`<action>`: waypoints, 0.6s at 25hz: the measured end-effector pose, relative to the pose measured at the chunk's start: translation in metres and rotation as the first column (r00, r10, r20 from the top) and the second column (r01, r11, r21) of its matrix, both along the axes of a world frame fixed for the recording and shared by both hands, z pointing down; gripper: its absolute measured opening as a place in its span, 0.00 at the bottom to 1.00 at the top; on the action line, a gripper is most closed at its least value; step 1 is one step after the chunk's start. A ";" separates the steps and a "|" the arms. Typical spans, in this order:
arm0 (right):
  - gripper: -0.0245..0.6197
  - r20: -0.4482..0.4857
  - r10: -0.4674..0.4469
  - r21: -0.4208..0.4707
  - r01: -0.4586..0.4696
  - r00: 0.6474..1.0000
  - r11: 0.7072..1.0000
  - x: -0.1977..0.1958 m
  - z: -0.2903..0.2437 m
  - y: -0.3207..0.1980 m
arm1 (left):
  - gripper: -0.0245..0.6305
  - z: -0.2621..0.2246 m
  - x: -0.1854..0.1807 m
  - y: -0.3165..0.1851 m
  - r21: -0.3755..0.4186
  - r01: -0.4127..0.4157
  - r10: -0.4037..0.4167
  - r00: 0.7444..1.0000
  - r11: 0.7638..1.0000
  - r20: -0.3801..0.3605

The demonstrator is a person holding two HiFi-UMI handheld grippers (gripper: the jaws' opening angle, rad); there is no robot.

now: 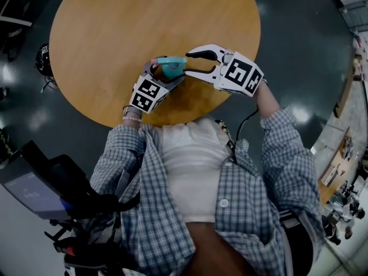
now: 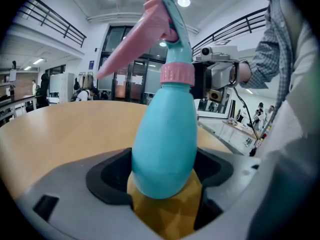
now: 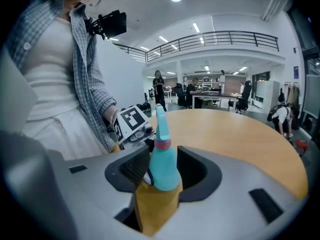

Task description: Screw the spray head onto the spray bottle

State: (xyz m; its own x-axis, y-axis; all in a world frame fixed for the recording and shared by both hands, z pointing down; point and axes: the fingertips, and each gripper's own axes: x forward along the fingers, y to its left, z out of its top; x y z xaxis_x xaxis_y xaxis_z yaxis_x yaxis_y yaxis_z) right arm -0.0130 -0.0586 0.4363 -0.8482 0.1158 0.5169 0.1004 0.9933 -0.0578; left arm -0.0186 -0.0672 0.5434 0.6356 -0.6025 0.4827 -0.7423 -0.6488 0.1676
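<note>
The teal spray bottle (image 1: 171, 68) stands upright over the near edge of the round wooden table (image 1: 126, 27). My left gripper (image 1: 165, 75) is shut on its lower body (image 2: 162, 144). The spray head (image 2: 150, 34), with a pink trigger and teal top, sits on the neck with its pink collar (image 2: 176, 74) down on the bottle. My right gripper (image 1: 192, 62) reaches in from the right. In the right gripper view the bottle (image 3: 164, 166) stands between that gripper's (image 3: 157, 176) jaws, and a gap shows at the right pad, so it is open. The left gripper's marker cube (image 3: 131, 121) shows behind the bottle.
Most of the tabletop lies bare beyond the bottle. A dark screen on a stand (image 1: 34, 188) is at the lower left, off the table. The floor around is dark and glossy. Several people (image 3: 158, 84) and desks stand far off in the hall.
</note>
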 end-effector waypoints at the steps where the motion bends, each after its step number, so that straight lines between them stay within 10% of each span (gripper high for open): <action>1: 0.29 -0.010 -0.028 -0.006 0.028 1.000 1.000 -0.004 0.003 0.003 | 0.62 0.000 0.000 0.001 -0.002 -0.006 0.006 1.000 1.000 0.001; 15: 0.23 -0.007 -0.233 -0.044 0.233 0.972 0.972 -0.030 0.012 0.017 | 0.62 -0.001 0.001 0.010 -0.012 -0.052 0.052 0.999 0.999 0.001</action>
